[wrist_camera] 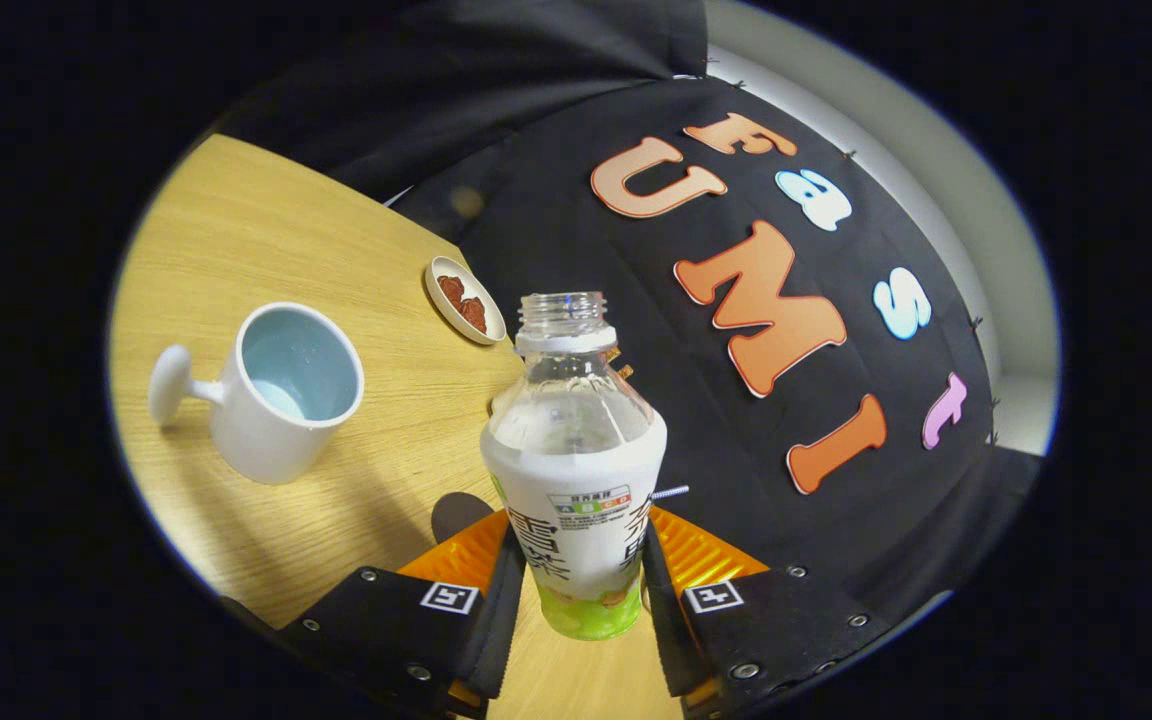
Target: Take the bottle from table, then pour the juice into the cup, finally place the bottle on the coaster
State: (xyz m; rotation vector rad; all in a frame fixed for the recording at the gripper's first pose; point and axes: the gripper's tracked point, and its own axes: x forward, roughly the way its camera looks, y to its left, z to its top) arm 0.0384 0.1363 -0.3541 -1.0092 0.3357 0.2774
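**Bottle held in the fingers, cup to the left**

On the wooden counter (266,240), the white cup (276,392) with a pale blue inside lies left of the fingers, its knobbed handle pointing away from the bottle. Beyond it, near the counter's far edge, sits a small dish (464,300) with brown pieces. The gripper (584,590) has both fingers pressed on the uncapped bottle (576,470), which appears lifted off the counter.

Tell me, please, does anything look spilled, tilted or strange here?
Nothing looks spilled or damaged. The gripper is shut on the bottle, which has no cap. The cup stands apart beside it on the table, with a small dish beyond.
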